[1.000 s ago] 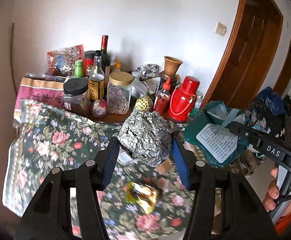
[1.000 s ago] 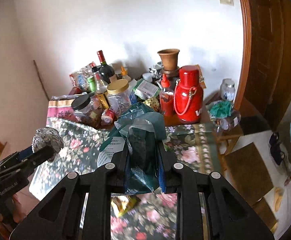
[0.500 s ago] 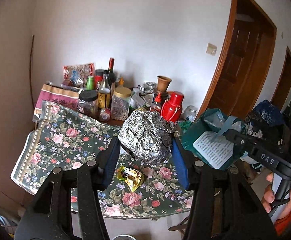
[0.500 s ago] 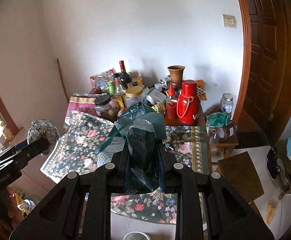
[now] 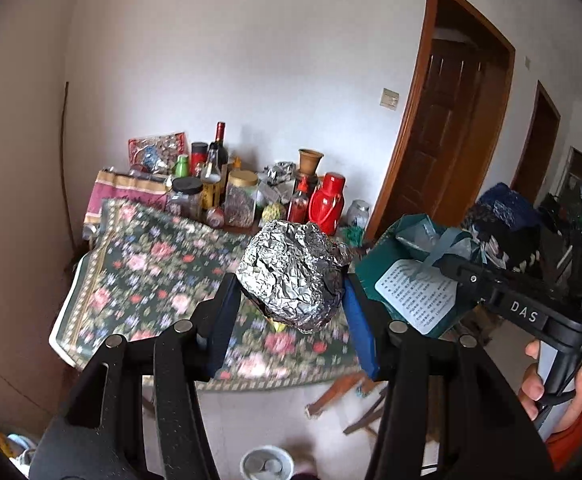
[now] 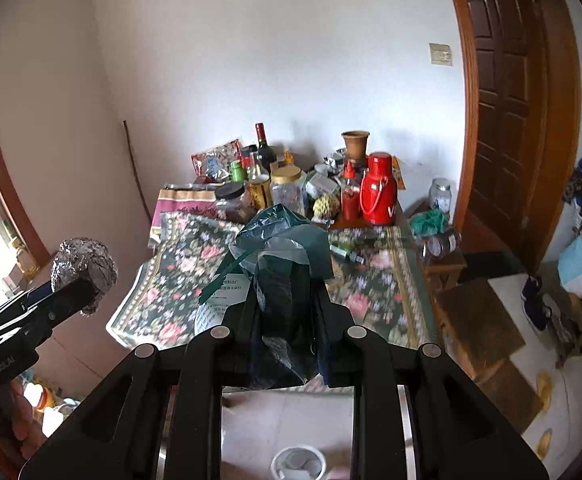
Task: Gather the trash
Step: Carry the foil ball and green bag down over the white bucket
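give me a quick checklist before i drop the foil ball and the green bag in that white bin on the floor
1. Left gripper clamped on the foil ball: ok, a pad presses each side.
2. Right gripper pinching the green bag: ok, the plastic is bunched between closed jaws.
3. Both loads clear of the table: ok, they hang in front of its near edge.
4. White bin in reach below: ok, it sits on the floor under the grippers.
5. Bin has room: cannot tell, only part of its inside shows.
6. Bag contents secure: cannot tell, its mouth looks open in the left wrist view.
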The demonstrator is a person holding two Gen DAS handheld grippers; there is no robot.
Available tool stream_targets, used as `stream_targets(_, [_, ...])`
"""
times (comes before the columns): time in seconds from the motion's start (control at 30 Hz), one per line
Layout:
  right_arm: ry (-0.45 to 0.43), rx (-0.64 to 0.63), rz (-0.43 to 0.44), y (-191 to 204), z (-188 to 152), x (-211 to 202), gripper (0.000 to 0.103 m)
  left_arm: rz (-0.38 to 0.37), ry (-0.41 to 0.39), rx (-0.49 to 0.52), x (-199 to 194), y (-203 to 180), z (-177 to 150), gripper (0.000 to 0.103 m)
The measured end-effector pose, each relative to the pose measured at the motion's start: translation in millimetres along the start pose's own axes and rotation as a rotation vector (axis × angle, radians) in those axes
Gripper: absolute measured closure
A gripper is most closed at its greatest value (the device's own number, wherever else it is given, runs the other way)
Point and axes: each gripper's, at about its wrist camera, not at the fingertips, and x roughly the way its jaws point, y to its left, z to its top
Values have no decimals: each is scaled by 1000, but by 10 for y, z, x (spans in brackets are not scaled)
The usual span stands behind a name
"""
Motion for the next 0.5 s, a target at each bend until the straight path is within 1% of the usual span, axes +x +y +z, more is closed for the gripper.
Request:
stream_targets(0.17, [21, 36, -23, 267, -421, -304, 83, -16, 37, 20, -471, 199, -378, 52])
stream_targets(0.23, [31, 46, -32, 345, -544, -394, 83, -24, 56, 24, -595, 257, -502, 52])
stream_targets(0.33, [60, 64, -43, 466, -737, -521, 83, -37, 89, 18, -734, 334, -639, 52])
stream_targets(0.5, [99, 95, -43, 557, -902, -624, 83, -58, 134, 13, -878, 372, -799, 52])
